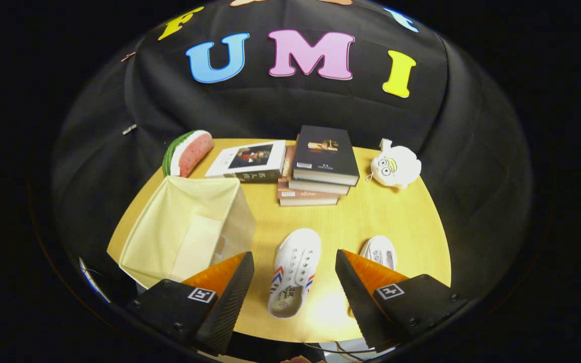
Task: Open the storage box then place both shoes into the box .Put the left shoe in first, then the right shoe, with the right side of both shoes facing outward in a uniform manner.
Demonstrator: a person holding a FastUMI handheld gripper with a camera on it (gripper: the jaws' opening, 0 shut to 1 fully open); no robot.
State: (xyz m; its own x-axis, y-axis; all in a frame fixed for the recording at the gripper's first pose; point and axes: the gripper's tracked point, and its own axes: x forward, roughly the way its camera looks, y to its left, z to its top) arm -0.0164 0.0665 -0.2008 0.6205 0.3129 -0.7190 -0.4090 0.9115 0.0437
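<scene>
Table (371, 222): light wood grain, yellowish. Storage box (184, 232) at 9 o'clock of the shoes: pale cream fabric, plain. Near shoe (293, 272): white canvas, red and blue chevron stripes on the sides. Second shoe (380, 250) at its 3 o'clock: white. Watermelon slice (188, 153): green striped rind, pink-red flesh. Book stack (321, 166): black top cover, brownish ones below. Single book (247, 160) at its 9 o'clock: white cover, dark picture. Plush toy (395, 165): white, green patch.
</scene>
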